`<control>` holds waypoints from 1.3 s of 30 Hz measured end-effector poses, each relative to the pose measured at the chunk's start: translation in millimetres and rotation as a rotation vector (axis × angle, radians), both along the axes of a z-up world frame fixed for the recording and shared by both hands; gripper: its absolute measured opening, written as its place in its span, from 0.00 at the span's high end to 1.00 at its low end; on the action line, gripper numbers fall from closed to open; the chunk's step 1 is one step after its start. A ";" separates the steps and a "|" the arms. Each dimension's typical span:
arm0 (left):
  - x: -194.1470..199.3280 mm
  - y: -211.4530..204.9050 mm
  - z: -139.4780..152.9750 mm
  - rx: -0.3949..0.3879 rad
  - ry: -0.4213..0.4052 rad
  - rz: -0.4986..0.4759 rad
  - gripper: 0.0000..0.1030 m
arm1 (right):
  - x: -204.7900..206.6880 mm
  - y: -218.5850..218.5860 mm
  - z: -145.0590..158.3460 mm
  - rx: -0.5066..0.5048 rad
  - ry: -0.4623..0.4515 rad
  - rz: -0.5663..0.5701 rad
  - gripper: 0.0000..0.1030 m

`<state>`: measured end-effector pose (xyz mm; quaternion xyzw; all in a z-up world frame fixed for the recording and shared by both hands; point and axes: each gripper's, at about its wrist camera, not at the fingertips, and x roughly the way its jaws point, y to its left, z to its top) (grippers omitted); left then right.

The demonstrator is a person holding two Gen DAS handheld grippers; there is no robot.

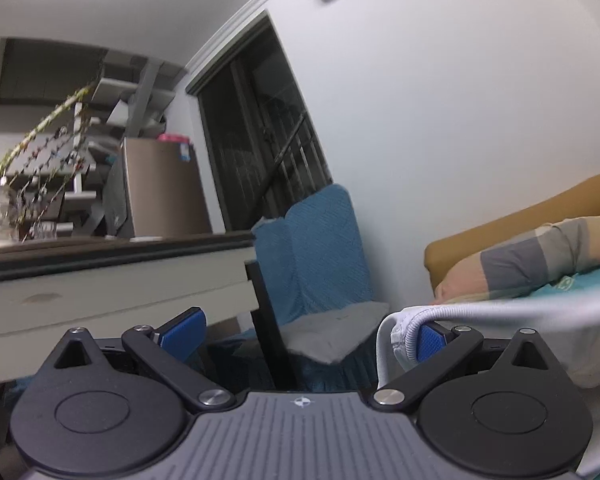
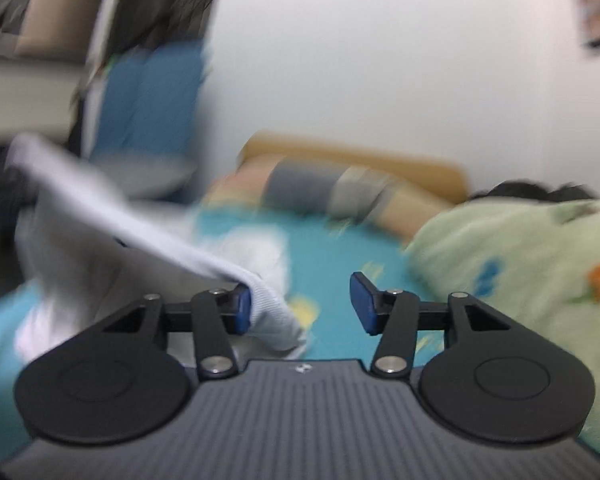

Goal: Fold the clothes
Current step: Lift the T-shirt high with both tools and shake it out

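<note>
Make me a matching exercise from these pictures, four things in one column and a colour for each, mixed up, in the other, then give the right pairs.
Things:
1. garment
2. bed sheet
3. headboard
4. chair cover

Colours:
A. mustard brown
B. white
C. deep blue
D. turquoise with small prints

Pairs: 1-B, 2-D, 3-A, 4-C
</note>
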<state>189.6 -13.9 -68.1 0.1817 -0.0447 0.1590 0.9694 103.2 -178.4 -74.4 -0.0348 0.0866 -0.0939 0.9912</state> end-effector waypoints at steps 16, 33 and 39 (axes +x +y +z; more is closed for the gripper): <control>-90.3 3.6 113.6 -0.185 -0.159 0.041 0.00 | -65.1 -16.3 101.4 0.040 -0.342 -0.008 0.34; -173.5 -2.7 101.0 -0.308 0.130 0.061 0.00 | -120.5 -36.7 75.6 0.212 -0.062 -0.014 0.25; -158.5 -4.7 91.9 -0.323 0.253 0.056 0.00 | -126.5 -40.8 90.2 0.210 -0.129 -0.016 0.25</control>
